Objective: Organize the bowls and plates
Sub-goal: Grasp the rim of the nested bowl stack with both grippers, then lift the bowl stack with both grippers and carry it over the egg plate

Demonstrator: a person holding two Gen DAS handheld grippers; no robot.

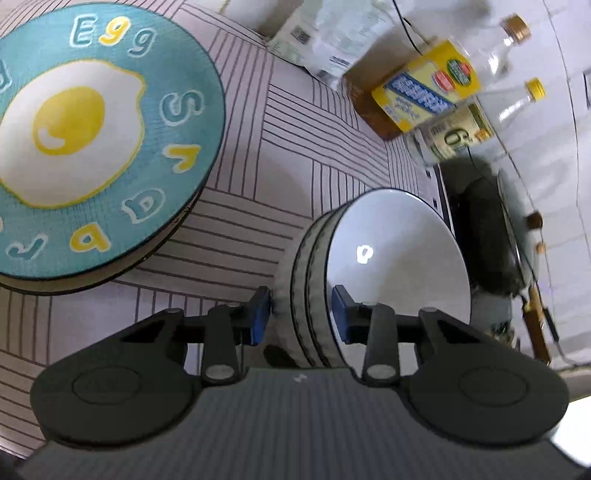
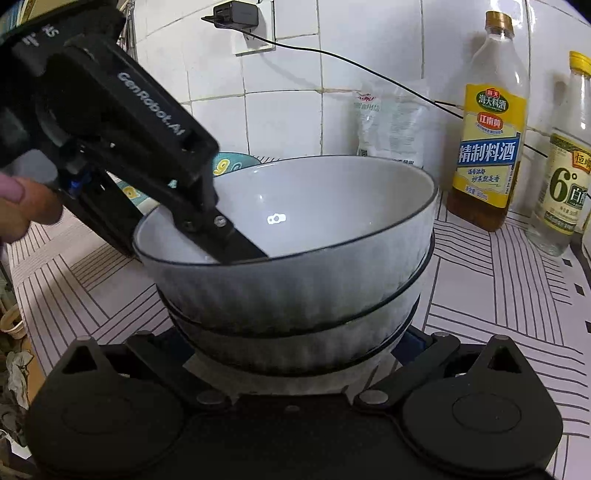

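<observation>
A stack of grey-white ribbed bowls (image 2: 291, 280) with dark rims stands on the striped counter; it also shows in the left wrist view (image 1: 391, 258). My left gripper (image 1: 301, 314) straddles the stack's rim, one finger inside the top bowl and one outside, with the jaws apart. In the right wrist view the left gripper (image 2: 221, 236) reaches into the top bowl from the left. My right gripper (image 2: 291, 354) is open around the base of the stack, its fingertips hidden behind the bowls. A teal egg-pattern plate (image 1: 88, 140) lies on a stack at the left.
Sauce bottles (image 2: 487, 140) and a vinegar bottle (image 2: 565, 177) stand at the back right against the tiled wall. A plastic bag (image 2: 391, 125) leans on the wall. A black pan with glass lid (image 1: 495, 236) sits beyond the bowls. A cable hangs from a wall socket (image 2: 240, 18).
</observation>
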